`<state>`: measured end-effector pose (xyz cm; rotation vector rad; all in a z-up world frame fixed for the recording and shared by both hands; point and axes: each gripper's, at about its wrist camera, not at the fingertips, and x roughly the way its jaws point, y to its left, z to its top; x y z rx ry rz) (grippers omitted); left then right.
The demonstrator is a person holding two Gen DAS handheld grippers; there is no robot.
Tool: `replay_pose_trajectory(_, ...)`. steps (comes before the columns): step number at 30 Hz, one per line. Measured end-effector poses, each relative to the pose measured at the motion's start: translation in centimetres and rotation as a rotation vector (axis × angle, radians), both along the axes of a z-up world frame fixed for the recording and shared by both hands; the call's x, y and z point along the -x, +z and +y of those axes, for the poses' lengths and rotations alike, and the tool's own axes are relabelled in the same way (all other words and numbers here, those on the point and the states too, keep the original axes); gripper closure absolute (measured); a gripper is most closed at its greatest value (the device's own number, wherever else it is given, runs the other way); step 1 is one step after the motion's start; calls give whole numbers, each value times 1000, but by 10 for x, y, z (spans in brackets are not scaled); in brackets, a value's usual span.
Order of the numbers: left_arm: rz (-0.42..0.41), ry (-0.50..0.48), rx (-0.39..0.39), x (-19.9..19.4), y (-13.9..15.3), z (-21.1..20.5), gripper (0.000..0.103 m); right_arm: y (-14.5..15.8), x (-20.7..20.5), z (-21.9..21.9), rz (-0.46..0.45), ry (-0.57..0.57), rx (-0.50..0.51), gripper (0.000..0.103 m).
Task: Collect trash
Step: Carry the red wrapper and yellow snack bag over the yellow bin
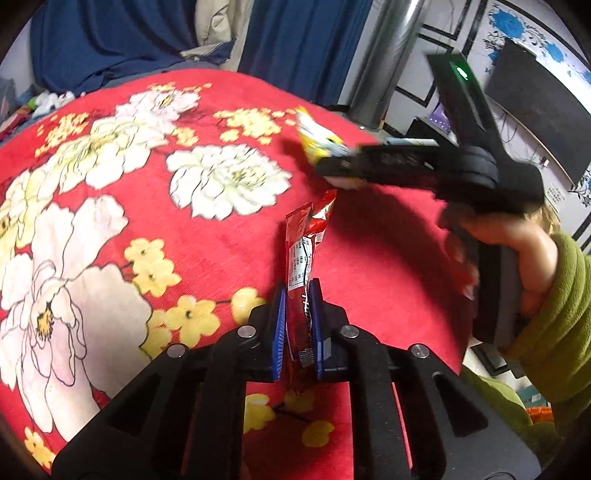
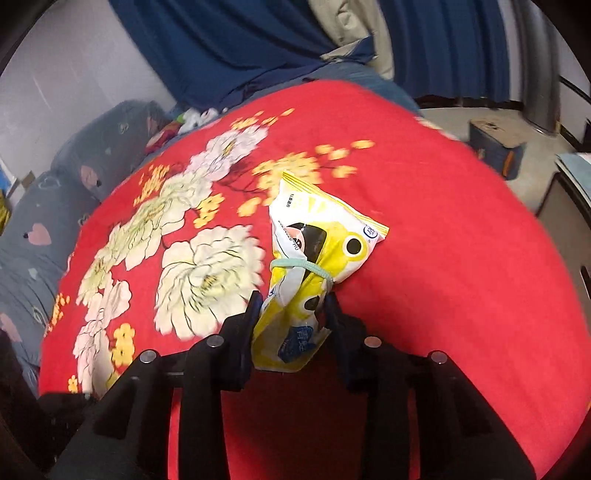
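glossy red foil wrapper (image 1: 301, 280), shiny yellow plastic snack bag (image 2: 314, 254), matt napped cloth bedspread (image 1: 369, 236).

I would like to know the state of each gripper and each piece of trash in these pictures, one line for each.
left gripper: shut on the red wrapper
red wrapper: pinched upright between the blue pads
right gripper: shut on the yellow bag
yellow bag: tied with a green band, lower end between the jaws

Red blanket (image 1: 369, 266) printed with white and yellow flowers, spread over a bed. Behind it, dark blue curtains (image 1: 303, 33) and a metal pipe (image 1: 384, 66); to the right, white wall (image 1: 476, 48) with blue flower decals, dark screen (image 1: 535, 110). Left, grey bedding (image 2: 33, 236) with pink hearts.
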<state>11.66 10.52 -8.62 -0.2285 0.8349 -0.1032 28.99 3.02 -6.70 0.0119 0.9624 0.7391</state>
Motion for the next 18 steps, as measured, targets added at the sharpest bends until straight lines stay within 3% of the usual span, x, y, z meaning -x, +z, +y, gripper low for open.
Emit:
replay_pose_trajectory(4,-46,-14,-11,-3,13,-7,96,12,12,-38,-40,-34,-10,70)
replay_pose_trajectory(10,-105,-32,33,-15,34,-18,96,27,33,-97,-77,-91,-36,70)
replay_pose_trajectory(18,-175,-116,19,-28,64,-66,96,44,63,-162,-156,-165,-14,70)
